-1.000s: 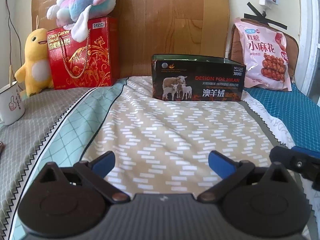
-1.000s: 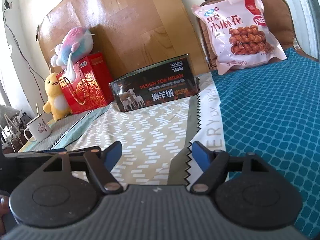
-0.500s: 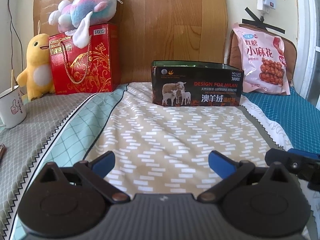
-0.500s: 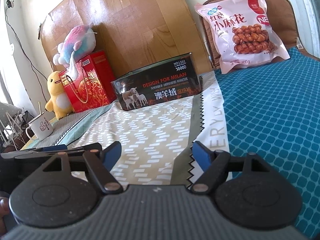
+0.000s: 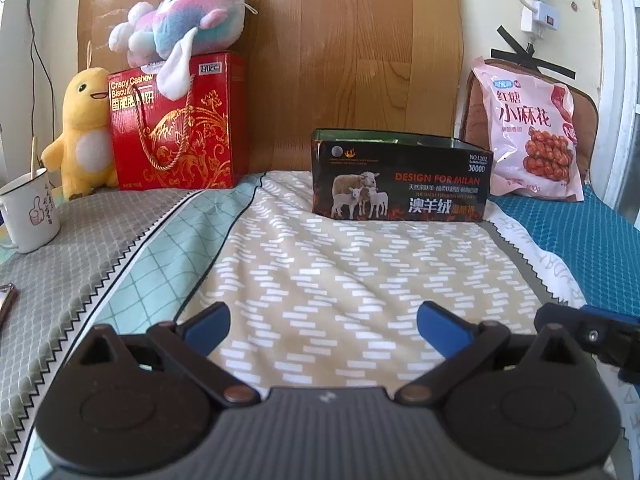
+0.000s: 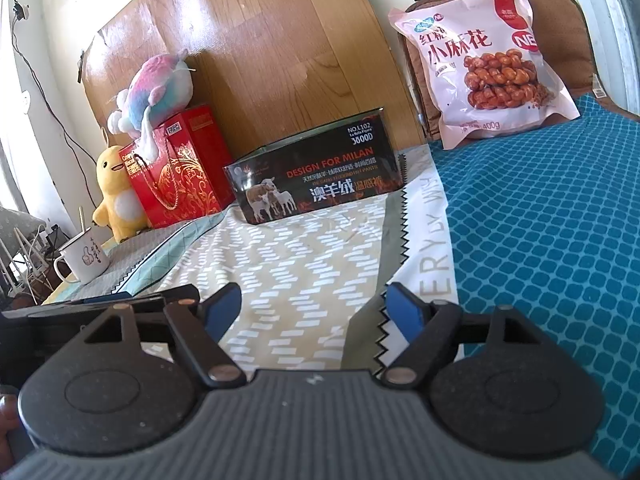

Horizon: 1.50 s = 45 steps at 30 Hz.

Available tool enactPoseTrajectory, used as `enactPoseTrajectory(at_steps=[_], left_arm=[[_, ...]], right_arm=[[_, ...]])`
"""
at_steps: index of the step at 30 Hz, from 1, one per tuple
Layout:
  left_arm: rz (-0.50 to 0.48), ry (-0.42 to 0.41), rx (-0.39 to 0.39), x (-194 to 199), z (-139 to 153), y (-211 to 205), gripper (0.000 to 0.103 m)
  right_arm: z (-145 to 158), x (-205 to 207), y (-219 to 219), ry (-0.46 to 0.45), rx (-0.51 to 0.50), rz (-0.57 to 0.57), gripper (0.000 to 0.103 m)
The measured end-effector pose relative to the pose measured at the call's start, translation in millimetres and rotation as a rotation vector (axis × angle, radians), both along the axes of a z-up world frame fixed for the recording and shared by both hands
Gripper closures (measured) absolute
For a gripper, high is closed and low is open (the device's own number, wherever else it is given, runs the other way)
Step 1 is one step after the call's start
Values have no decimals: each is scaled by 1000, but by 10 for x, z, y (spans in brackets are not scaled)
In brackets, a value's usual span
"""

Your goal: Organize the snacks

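A pink bag of fried dough twists [image 5: 534, 136] leans upright at the far right, also in the right wrist view [image 6: 484, 68]. A red cashew biscuit box [image 5: 176, 128] stands at the far left, also in the right wrist view [image 6: 180, 172]. An open black box printed with sheep [image 5: 400, 178] stands between them, also in the right wrist view [image 6: 316, 184]. My left gripper [image 5: 322, 330] is open and empty, low over the bed, well short of the black box. My right gripper [image 6: 314, 312] is open and empty beside it.
A pink-blue plush [image 5: 180, 36] lies on the red box and a yellow plush [image 5: 80, 140] stands left of it. A white mug [image 5: 28, 210] sits at the left edge. A wooden board [image 5: 352, 52] stands behind everything. The bed cover [image 5: 352, 276] stretches ahead of both grippers.
Both cameras have tilted upward a little, so the boxes and bag sit lower in view. Both grippers stay open and empty.
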<state>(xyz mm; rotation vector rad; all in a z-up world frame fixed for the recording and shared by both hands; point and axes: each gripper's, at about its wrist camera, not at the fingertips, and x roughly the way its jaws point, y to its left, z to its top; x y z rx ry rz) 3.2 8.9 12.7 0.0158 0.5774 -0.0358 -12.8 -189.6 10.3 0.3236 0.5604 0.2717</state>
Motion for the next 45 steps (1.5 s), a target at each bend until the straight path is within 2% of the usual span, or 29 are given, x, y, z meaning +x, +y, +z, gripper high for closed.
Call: enactPoseTrajectory(at_steps=[28, 39, 45], left_arm=[[-4, -25, 1, -46, 29, 23, 0], [-47, -5, -37, -30, 20, 43, 0], [-5, 27, -51, 30, -2, 85, 0]], right_arm=[[-5, 3, 2, -1, -1, 1, 19], [-4, 1, 1, -1, -1, 1, 19], [-1, -3, 6, 0, -2, 1, 18]])
